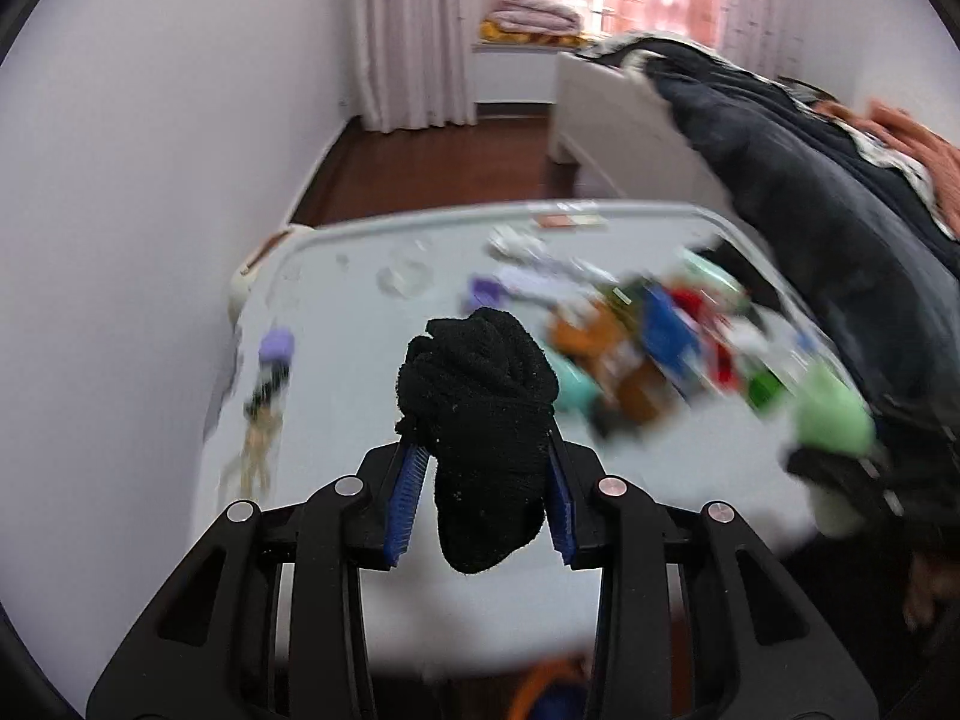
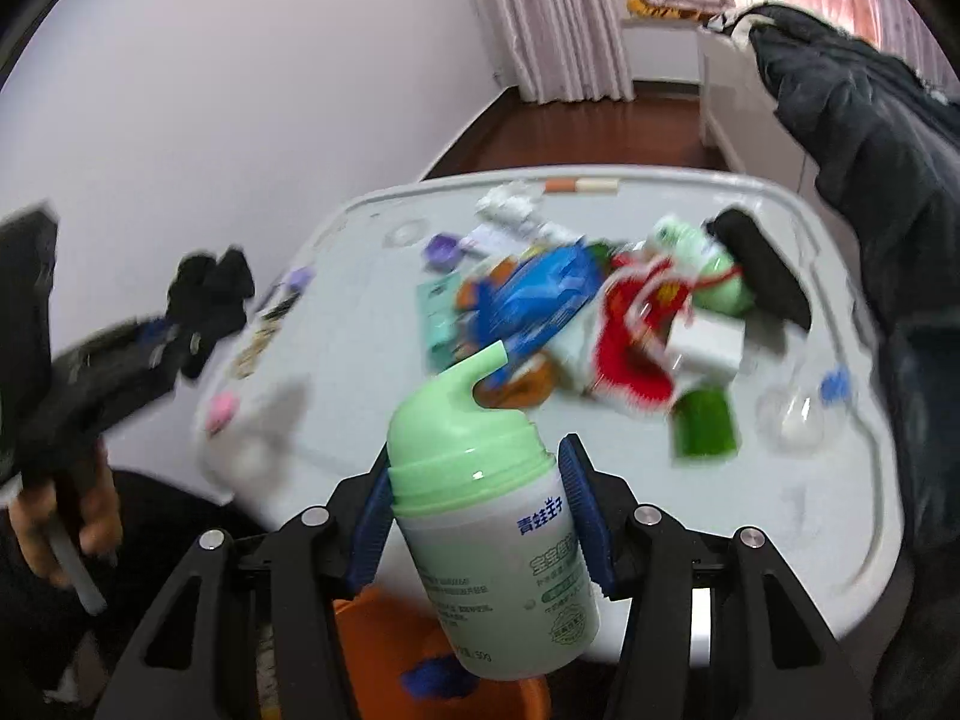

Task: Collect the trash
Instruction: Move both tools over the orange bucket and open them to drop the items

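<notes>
My right tool [image 2: 477, 516] clamps pump bottle [image 2: 489, 546] above bench [image 2: 750, 540] edge: long axis near upright, leaning left, spout aimed upper right. My left tool [image 1: 489, 495] pinches black sock [image 1: 480, 420], hanging lengthwise, bunched end far. Both tools angled down. Litter pile [image 2: 576, 318] beyond blurred.

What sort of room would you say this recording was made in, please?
Most likely a bedroom at home: folded bedding lies on a sill by a curtained window, dark quilted fabric is heaped at the right, and a cluttered white table stands on wooden flooring.
</notes>
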Motion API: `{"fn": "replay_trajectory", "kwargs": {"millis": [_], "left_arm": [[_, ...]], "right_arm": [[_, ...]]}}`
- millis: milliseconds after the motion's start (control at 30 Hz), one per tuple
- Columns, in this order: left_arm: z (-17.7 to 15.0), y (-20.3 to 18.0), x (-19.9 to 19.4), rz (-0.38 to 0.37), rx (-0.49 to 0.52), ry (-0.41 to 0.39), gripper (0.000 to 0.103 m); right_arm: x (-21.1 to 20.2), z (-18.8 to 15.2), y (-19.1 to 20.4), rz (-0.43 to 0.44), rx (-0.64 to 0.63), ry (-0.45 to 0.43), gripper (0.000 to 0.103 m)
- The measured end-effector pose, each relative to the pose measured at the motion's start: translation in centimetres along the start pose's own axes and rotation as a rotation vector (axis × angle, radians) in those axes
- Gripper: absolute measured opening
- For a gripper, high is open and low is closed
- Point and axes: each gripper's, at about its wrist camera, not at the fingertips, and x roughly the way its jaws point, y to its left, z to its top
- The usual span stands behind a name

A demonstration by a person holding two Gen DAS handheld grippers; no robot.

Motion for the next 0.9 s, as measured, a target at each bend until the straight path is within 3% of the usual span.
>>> {"fn": "replay_trajectory", "kwargs": {"millis": [67, 233, 300, 367, 467, 600, 700, 733, 800, 900], "left_arm": [[-2.9, -1.3, -2.3, -0.007, 0.024, 0.009, 0.035], [-8.5, -2.5, -3.4, -0.026, -0.006, 0.065, 0.035], [-11.2, -2.7, -2.9, -0.024, -0.017, 0.117, 0.035], [-13.2, -3.0, -1.8, -0.072, -0.039, 0.2, 0.035], [-14.0, -3.9, -0.9, -0.102, -0.028, 0.252, 0.035], [-13.8, -4.1, -0.7, -0.11, -0.021, 0.25, 0.039], [-14.1, -4.2, 0.0, -0.085, -0.016, 0.294, 0.053], [-14.2, -4.2, 0.2, -0.074, -0.017, 0.299, 0.065], [-14.1, -3.9, 0.1, -0.062, -0.032, 0.292, 0.075], [-14.1, -3.5, 0.0, -0.066, -0.046, 0.291, 0.076]], "right_arm": [[-1.3, -1.7, 1.4, 0.0, -0.015, 0.005, 0.052], [-3.5, -5.8, 4.2, 0.018, -0.03, 0.03, 0.052], [-3.7, -7.8, 4.9, 0.008, -0.031, 0.043, 0.052], [-3.1, -10.3, 5.7, -0.023, -0.046, 0.073, 0.052], [-1.4, -12.5, 6.1, -0.036, -0.052, 0.145, 0.052], [0.2, -13.7, 6.1, -0.033, -0.036, 0.2, 0.051], [0.5, -13.7, 5.8, -0.042, -0.03, 0.21, 0.053], [0.6, -13.7, 5.8, -0.049, -0.027, 0.214, 0.064], [0.7, -13.7, 5.8, -0.057, -0.024, 0.209, 0.068], [0.5, -13.6, 5.6, -0.055, -0.018, 0.206, 0.068]]}}
